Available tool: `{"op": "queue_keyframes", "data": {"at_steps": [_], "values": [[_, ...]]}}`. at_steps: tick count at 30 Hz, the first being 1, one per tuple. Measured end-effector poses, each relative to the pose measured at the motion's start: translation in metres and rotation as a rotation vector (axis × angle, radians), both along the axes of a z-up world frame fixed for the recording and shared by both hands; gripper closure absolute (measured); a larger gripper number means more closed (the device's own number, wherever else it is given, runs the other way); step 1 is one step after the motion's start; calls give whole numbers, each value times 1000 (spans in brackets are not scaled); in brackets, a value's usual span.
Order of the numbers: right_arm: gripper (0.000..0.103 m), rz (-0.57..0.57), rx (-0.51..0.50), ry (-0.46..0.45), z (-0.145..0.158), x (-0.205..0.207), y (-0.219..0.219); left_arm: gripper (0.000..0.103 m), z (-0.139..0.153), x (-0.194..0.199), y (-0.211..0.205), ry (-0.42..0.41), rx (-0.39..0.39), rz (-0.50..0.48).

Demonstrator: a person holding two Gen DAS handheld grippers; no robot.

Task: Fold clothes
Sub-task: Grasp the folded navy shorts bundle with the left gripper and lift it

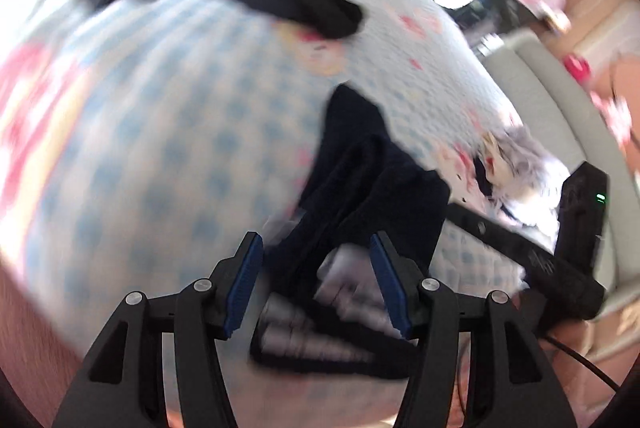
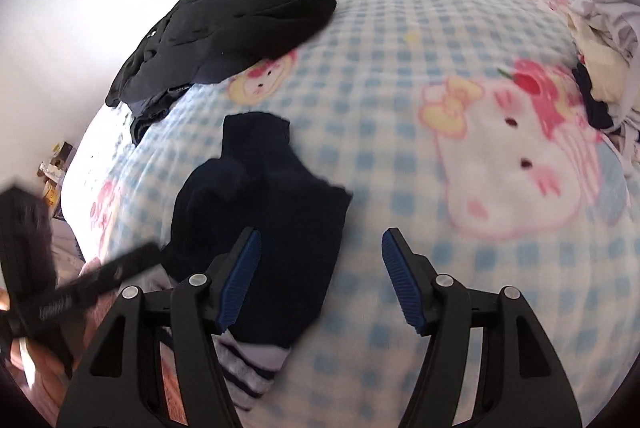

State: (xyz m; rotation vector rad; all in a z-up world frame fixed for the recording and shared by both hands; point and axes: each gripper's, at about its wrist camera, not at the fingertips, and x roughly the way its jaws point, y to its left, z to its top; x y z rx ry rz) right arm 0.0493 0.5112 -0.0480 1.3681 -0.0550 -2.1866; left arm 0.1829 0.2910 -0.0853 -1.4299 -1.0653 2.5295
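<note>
A dark navy garment with a grey-and-navy striped part (image 2: pixel 276 212) lies crumpled near the bed's front edge. In the left wrist view it (image 1: pixel 360 212) lies between and beyond my fingers, its striped part (image 1: pixel 320 328) just under them. My left gripper (image 1: pixel 316 288) is open and empty, right over the garment. My right gripper (image 2: pixel 320 276) is open and empty; its left finger (image 2: pixel 240 276) is over the navy cloth, and its right finger is over bare blanket. The left view is blurred.
The bed has a blue-checked cartoon blanket (image 2: pixel 400 108). A pile of black clothes (image 2: pixel 224 32) lies at the far left. A heap of light and dark clothes (image 2: pixel 604 40) sits at the right edge. The other gripper's black body (image 2: pixel 48 292) shows at lower left.
</note>
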Motion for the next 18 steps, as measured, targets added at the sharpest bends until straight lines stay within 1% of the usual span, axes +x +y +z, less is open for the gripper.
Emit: {"op": "queue_keyframes", "data": {"at_steps": [3,4,5,7,8,9,11,12,13,14,15,16,17,18], "values": [[38,27,16,-44,-13,-17,-10,44,-10,31,-15,-32,103,127],[38,36,0,-68,-17,-21,-14,42,-13,37,-17,-25,141,126],[37,45,-21,-87,-21,-24,-17,39,-18,37,-16,-25,183,97],[29,64,-41,-103,-28,-28,-23,39,-29,34,-13,-47,270,46],[26,73,-40,-109,-34,-30,-28,39,-32,31,-9,-49,292,30],[23,83,-38,-114,-39,-33,-32,39,-34,27,-6,-50,307,15],[25,85,-24,-99,-43,-30,-36,40,-33,19,3,-49,277,-16],[31,84,-15,-89,-44,-28,-37,41,-33,14,6,-49,254,-25],[44,87,-22,-80,-43,-25,-37,41,-34,10,8,-50,232,-31],[50,94,-38,-72,-40,-21,-36,48,-34,6,10,-51,219,-32],[59,98,-49,-72,-38,-19,-34,64,-34,2,10,-51,207,-31],[67,101,-59,-75,-36,-17,-33,71,-31,-2,10,-46,182,-30],[73,104,-67,-68,-31,-16,-31,78,-27,-5,11,-40,154,-30],[84,105,-74,-55,-24,-13,-29,81,-20,-8,11,-21,131,-34]]}}
